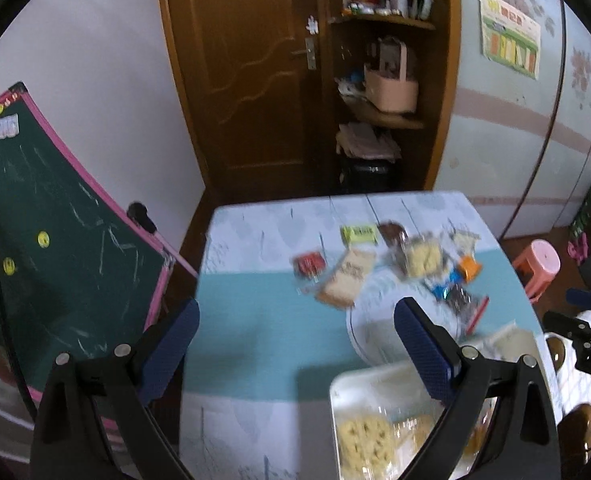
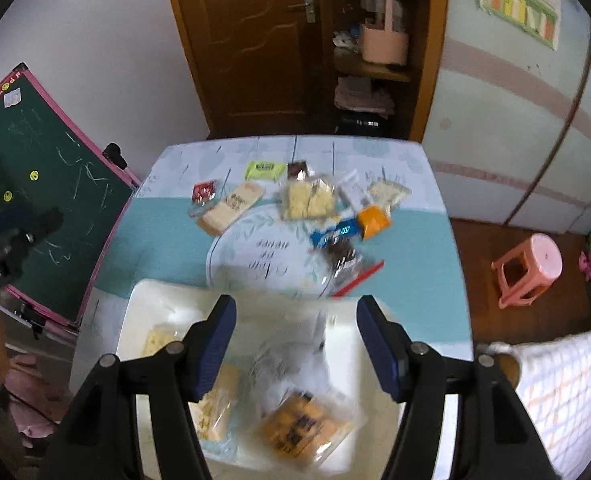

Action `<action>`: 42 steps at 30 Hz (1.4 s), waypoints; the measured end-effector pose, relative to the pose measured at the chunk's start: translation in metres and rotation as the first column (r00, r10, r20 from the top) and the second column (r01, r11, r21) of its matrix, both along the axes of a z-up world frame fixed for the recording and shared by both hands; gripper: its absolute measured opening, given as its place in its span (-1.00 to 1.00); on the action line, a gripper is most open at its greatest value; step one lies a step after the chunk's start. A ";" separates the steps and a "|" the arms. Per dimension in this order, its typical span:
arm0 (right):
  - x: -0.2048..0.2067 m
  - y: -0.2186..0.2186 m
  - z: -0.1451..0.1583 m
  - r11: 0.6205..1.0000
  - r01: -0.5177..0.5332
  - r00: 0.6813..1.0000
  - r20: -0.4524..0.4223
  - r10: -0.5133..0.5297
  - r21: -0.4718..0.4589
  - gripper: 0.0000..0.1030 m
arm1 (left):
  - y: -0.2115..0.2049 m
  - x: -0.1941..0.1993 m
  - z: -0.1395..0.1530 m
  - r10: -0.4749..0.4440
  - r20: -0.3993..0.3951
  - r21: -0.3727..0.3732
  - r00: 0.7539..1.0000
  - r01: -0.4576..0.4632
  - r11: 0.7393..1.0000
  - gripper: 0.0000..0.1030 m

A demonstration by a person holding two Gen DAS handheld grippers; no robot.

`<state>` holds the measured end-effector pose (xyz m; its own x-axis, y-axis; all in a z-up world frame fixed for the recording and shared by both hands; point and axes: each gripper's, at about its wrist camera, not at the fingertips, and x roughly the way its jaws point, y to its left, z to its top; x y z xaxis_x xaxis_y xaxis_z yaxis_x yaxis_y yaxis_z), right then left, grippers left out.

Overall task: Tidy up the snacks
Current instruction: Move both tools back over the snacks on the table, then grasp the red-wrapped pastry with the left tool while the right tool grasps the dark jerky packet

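Note:
Several wrapped snacks lie scattered on the far half of the table: a green packet, a red packet, a beige cracker pack, a yellow biscuit bag, an orange packet and a blue one. A white tray near the front edge holds several snack bags, among them an orange pack. My right gripper is open and empty above the tray. My left gripper is open and empty above the table, left of the tray.
The table has a blue and white cloth. A green chalkboard leans at its left. A pink stool stands on the floor to the right. A brown door and shelves are behind.

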<state>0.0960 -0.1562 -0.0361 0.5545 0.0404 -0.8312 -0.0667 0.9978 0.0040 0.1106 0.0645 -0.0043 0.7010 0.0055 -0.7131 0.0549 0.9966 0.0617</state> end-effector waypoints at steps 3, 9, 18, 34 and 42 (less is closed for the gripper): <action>0.018 -0.007 0.021 1.000 -0.011 1.000 0.028 0.011 -0.026 0.22 | 0.006 0.018 0.018 0.018 0.025 -0.002 1.000 -0.018 1.000 0.90; 0.051 -0.019 0.054 0.995 0.001 0.997 0.072 0.006 -0.097 0.22 | 0.004 0.053 0.044 0.011 0.053 0.026 0.999 -0.013 1.000 0.90; 0.114 -0.036 0.067 0.984 0.003 0.997 0.077 0.011 -0.176 0.22 | -0.011 0.135 0.042 0.013 0.002 0.152 1.000 -0.013 0.988 0.90; 0.178 -0.050 -0.147 0.991 -0.088 0.910 -0.412 0.041 -0.096 0.22 | -0.010 0.233 -0.162 0.026 -0.439 0.156 0.898 0.047 0.987 0.90; 0.179 -0.041 -0.190 0.992 -0.123 0.854 -0.510 0.097 -0.017 0.22 | -0.004 0.251 -0.200 0.010 -0.517 0.074 0.856 0.033 0.997 0.90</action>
